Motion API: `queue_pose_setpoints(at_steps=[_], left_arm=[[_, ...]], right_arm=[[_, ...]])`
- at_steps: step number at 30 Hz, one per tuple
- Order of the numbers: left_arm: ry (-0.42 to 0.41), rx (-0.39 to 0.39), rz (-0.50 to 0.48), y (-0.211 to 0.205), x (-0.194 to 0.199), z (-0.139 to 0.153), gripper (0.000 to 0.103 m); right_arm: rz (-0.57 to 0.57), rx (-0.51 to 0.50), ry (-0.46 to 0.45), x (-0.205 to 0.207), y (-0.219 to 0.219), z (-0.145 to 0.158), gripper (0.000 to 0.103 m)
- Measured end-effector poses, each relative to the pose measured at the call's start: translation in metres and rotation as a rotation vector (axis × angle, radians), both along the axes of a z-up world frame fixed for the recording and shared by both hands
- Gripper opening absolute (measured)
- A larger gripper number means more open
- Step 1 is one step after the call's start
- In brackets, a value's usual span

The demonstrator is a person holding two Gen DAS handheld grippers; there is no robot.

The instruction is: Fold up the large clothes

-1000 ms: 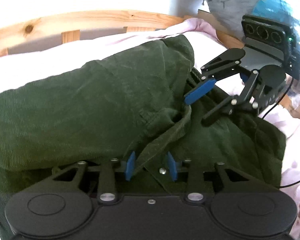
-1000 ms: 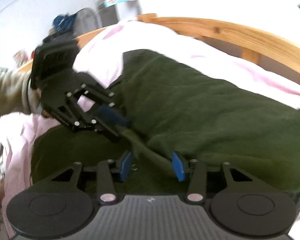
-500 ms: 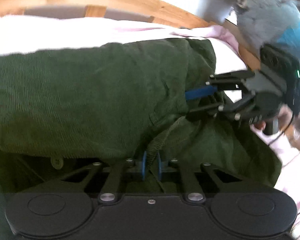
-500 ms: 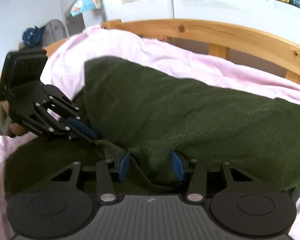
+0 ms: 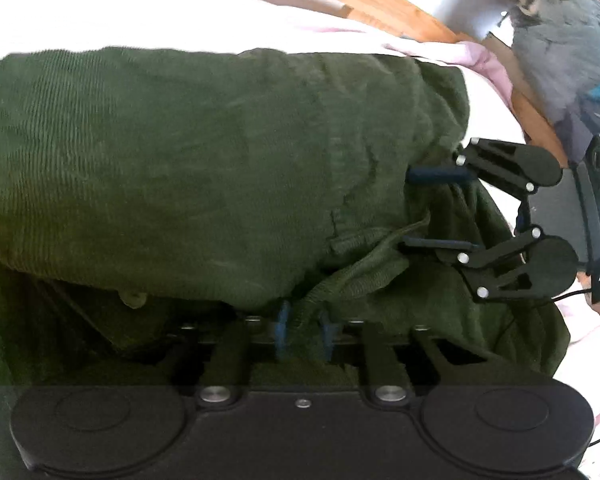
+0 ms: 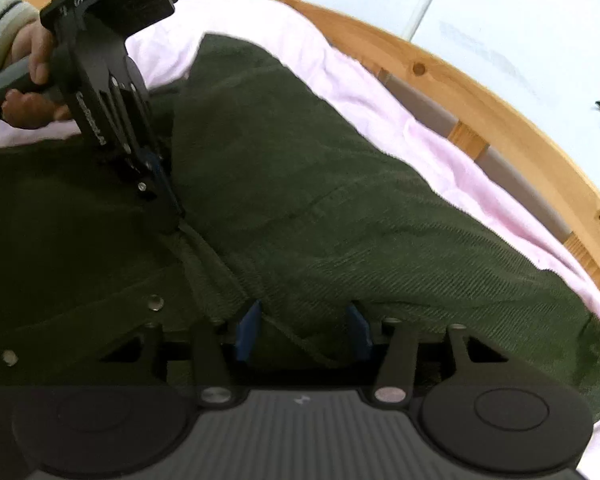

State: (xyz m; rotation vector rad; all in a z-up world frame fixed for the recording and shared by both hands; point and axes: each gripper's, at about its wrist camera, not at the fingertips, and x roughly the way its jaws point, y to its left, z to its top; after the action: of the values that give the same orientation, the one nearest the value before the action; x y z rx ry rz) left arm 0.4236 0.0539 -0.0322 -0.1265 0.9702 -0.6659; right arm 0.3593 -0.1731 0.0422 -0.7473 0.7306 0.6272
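My left tongs (image 5: pixel 303 330) were spreading, garment (image 5: pixel 204 160) hem between pads | my right tongs (image 6: pixel 303 330) were spreading wide astride a fold | pink sheet (image 6: pixel 380 96) beneath.

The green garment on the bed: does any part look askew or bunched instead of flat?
Yes. The green garment has a twisted hem strip bunched between the left gripper and right gripper, whose jaws are opening. The rest lies fairly smooth on the pink sheet.
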Motion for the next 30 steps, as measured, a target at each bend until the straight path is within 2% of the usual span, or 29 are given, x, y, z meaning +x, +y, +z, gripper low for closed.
queue_pose_setpoints(at_steps=[1, 2, 3, 4, 6, 8, 12, 17, 20, 23, 27, 30], left_arm=[[-0.016, 0.001, 0.001, 0.000, -0.006, 0.004, 0.044], [-0.035, -0.005, -0.001, 0.001, -0.013, 0.007, 0.053], [-0.056, -0.004, 0.008, 0.004, -0.021, 0.011, 0.073], [-0.079, 0.019, 0.027, 0.005, -0.029, 0.015, 0.086], [-0.119, 0.075, 0.045, 0.008, -0.042, 0.020, 0.088], [-0.124, 0.113, 0.039, 0.012, -0.052, 0.022, 0.088], [-0.155, 0.137, 0.058, 0.028, -0.079, 0.026, 0.090], [-0.192, 0.196, 0.013, 0.031, -0.112, 0.026, 0.095], [-0.192, 0.216, -0.018, 0.027, -0.129, 0.023, 0.095], [-0.175, 0.221, -0.053, 0.023, -0.153, 0.018, 0.102], [-0.121, 0.232, -0.124, 0.019, -0.184, 0.009, 0.102], [-0.107, 0.270, -0.162, 0.015, -0.206, 0.000, 0.102]], right_arm=[[-0.007, 0.017, -0.008, -0.007, -0.003, 0.006, 0.078], [-0.017, 0.043, -0.015, -0.013, -0.008, 0.014, 0.089], [-0.029, 0.059, -0.020, -0.018, -0.012, 0.019, 0.094], [-0.043, 0.069, -0.021, -0.023, -0.015, 0.024, 0.094], [-0.065, 0.068, -0.018, -0.035, -0.023, 0.032, 0.096], [-0.072, 0.047, -0.021, -0.048, -0.028, 0.037, 0.099], [-0.063, 0.017, 0.001, -0.075, -0.036, 0.048, 0.102], [-0.046, -0.032, 0.026, -0.104, -0.034, 0.049, 0.103], [-0.039, -0.038, 0.059, -0.117, -0.030, 0.047, 0.103], [-0.023, -0.056, 0.107, -0.133, -0.027, 0.044, 0.103], [0.057, -0.133, 0.156, -0.167, -0.023, 0.037, 0.103], [0.089, -0.181, 0.184, -0.193, -0.023, 0.028, 0.103]])
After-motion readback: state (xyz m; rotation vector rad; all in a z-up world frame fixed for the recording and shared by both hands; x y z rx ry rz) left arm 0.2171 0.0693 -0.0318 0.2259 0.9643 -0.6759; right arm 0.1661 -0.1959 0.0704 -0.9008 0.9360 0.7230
